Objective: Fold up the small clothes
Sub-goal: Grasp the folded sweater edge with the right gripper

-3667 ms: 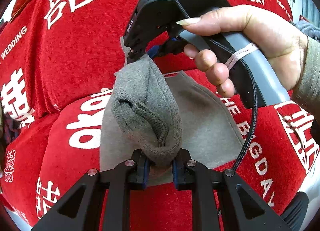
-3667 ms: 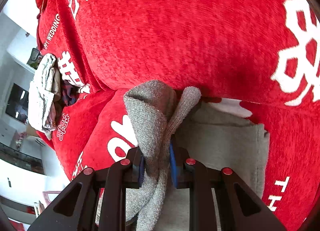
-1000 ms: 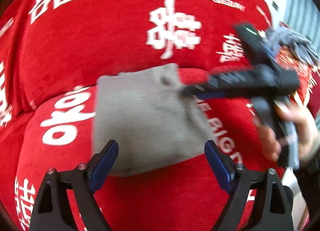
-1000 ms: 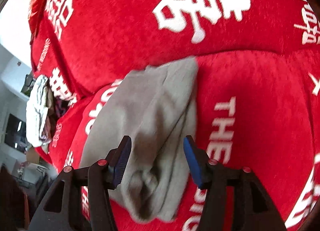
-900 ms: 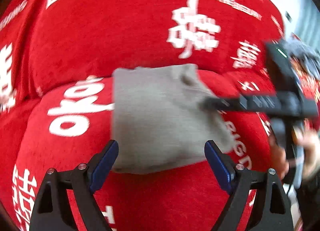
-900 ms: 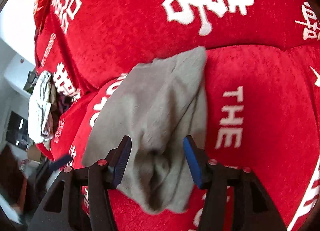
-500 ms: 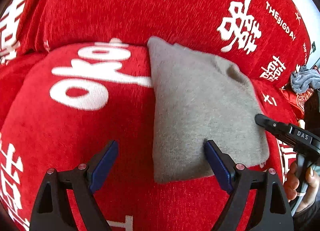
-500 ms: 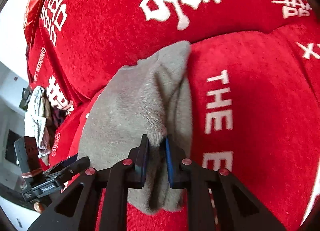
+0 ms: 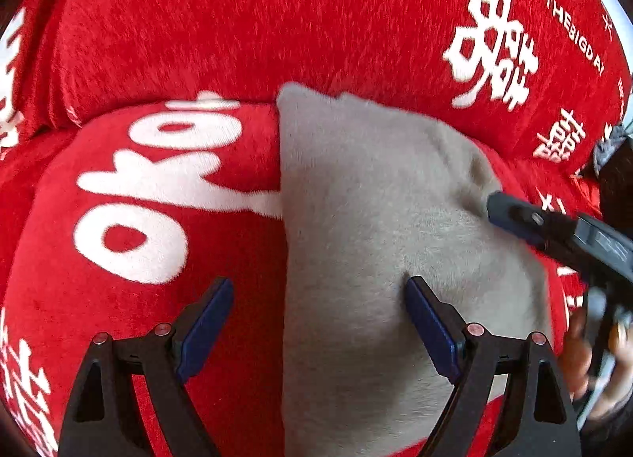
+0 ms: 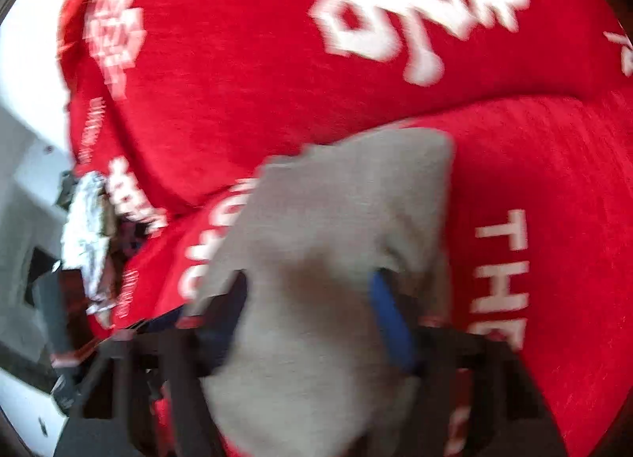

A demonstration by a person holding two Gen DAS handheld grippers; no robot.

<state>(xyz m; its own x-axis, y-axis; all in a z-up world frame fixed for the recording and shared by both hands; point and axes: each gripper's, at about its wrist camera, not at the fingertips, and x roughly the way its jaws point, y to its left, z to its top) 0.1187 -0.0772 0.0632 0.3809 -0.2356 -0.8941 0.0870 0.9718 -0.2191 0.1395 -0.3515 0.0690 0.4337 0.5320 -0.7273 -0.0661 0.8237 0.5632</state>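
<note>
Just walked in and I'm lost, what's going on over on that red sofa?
A person with a handheld gripper in each hand is folding a small grey garment that lies on the red cushion cover. The left gripper is wide open, straddling the garment's left edge with one finger resting on the cloth. The right gripper sits over the garment's other side; its jaws have just been opening, cloth still between them, though that view is blurred.

A small grey fleecy knit garment (image 9: 356,227), folded into a rough rectangle, lies flat on a red plush sofa seat cushion printed with white lettering (image 9: 150,188). Its far edge sits close against the backrest, with one far corner slightly raised. In the blurred right wrist view the cloth (image 10: 328,259) bulges up near the camera.
</note>
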